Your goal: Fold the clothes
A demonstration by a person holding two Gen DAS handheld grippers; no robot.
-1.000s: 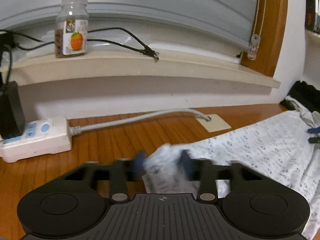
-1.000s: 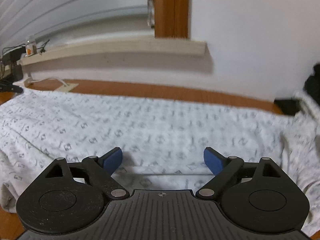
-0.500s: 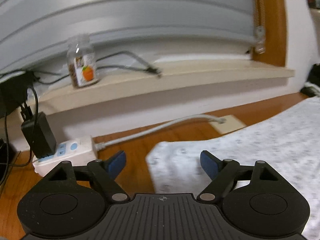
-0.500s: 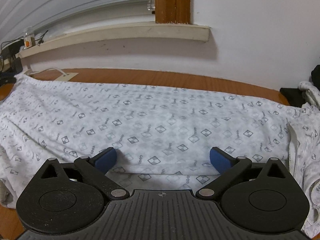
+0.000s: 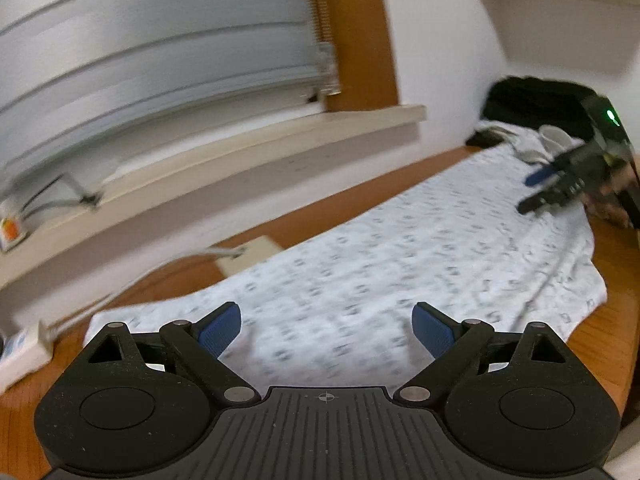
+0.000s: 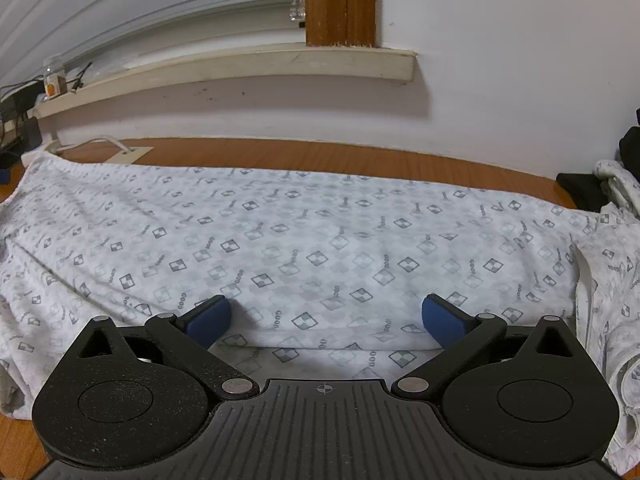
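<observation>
Garment: white patterned cloth (image 6: 320, 240) with small grey diamond marks, spread flat across the wooden desk (image 6: 280, 152), a fold edge running along its near side in the right wrist view.
Left gripper: (image 5: 326, 328) hovers over the left end of the cloth (image 5: 360, 264); its blue-padded fingers (image 5: 220, 328) are spreading apart, nothing pinched, only flat fabric showing below the gap.
Right gripper: (image 6: 326, 318) sits low over the near fold, fingers (image 6: 208, 320) released and wide, no fabric gripped between them; it also shows at the far right of the left wrist view (image 5: 560, 184), held in a hand.
Right end: a bunched part of the same pattern (image 6: 612, 280) lies beside the flat panel, with dark clothing (image 6: 580, 188) behind it.
Background: windowsill (image 6: 240, 68) with a small jar (image 6: 54, 80), blinds above, a white cable (image 6: 108, 142) on the desk, and a power strip (image 5: 24, 352) at the left edge.
Sharpness: the left wrist view is motion-blurred.
</observation>
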